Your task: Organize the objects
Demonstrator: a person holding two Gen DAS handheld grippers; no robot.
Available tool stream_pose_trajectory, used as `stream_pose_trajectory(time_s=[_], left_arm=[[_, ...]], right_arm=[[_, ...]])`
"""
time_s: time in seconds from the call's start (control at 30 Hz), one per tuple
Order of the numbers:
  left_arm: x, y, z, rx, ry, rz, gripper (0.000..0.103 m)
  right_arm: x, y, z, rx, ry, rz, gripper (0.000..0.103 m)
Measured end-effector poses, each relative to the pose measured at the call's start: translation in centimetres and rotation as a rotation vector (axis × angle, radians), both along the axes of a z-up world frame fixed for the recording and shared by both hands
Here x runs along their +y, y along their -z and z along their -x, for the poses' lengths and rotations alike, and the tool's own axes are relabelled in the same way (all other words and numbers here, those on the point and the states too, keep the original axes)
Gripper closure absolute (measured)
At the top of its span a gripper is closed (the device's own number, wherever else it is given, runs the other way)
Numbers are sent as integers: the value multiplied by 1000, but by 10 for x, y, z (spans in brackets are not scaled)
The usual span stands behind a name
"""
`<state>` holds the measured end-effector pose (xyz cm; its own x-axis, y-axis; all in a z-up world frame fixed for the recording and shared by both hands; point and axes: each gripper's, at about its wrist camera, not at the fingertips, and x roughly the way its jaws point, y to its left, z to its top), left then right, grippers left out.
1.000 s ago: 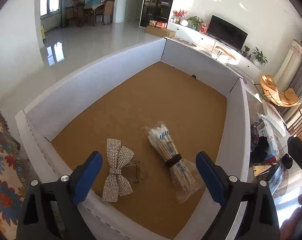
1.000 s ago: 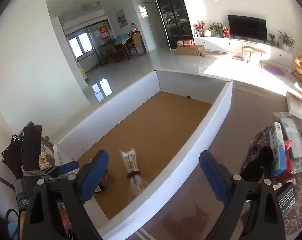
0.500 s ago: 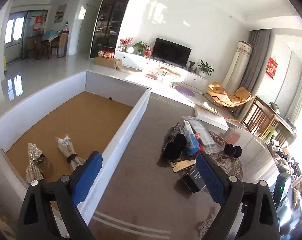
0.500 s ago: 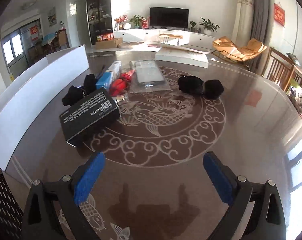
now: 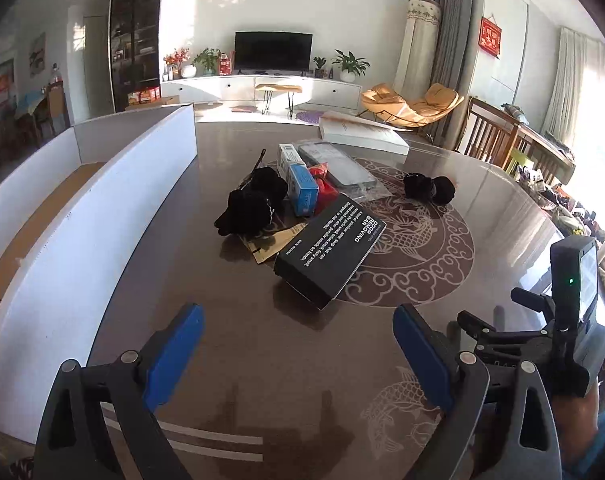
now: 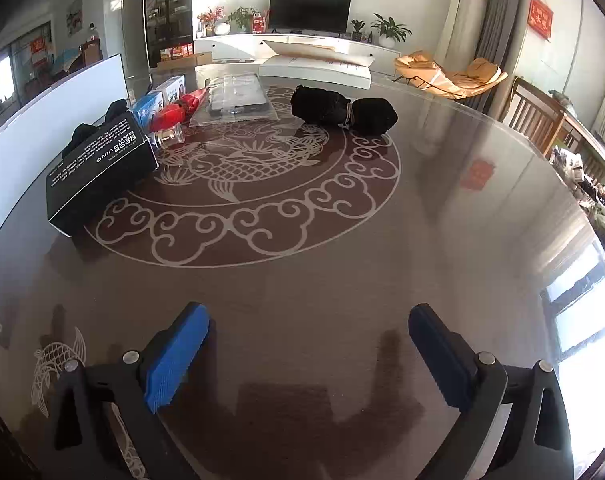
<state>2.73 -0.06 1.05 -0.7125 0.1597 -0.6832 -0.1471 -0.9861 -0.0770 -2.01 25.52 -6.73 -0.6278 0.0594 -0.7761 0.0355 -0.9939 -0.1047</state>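
A pile of objects lies on the round brown table [image 5: 286,360]: a black box with white print [image 5: 329,254] [image 6: 102,168], a black cloth bundle [image 5: 252,204], a blue-and-white carton [image 5: 301,188] [image 6: 148,108], a red packet [image 6: 178,110] and a clear flat bag [image 5: 344,168] [image 6: 238,98]. A black rolled bundle [image 5: 429,189] [image 6: 344,110] sits apart to the right. My left gripper [image 5: 298,348] is open above the table's near part, short of the black box. My right gripper [image 6: 308,344] is also open with nothing between its fingers.
A large white-walled box with a brown floor [image 5: 86,208] [image 6: 58,92] stands at the left of the table. A flat white box [image 5: 362,134] [image 6: 314,70] lies at the table's far side. The right-hand gripper device [image 5: 562,320] shows at the lower right of the left wrist view.
Both grippers have swung right, away from the white-walled box with the bow and the swab packet, and now face the pile on the table. Both stay open.
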Motion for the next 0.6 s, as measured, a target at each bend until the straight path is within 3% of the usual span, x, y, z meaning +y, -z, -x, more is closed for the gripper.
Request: stream_pose_trajectory(time_s=[0.33,0.6], left_arm=[[-5,27,17,-99,-33,12,7],[-23,36,25,-156,-79,-85,7]], right_arm=[[-3,0,-2,8,11,-22,0],[-5,-2,-4,16,12,-41,0]])
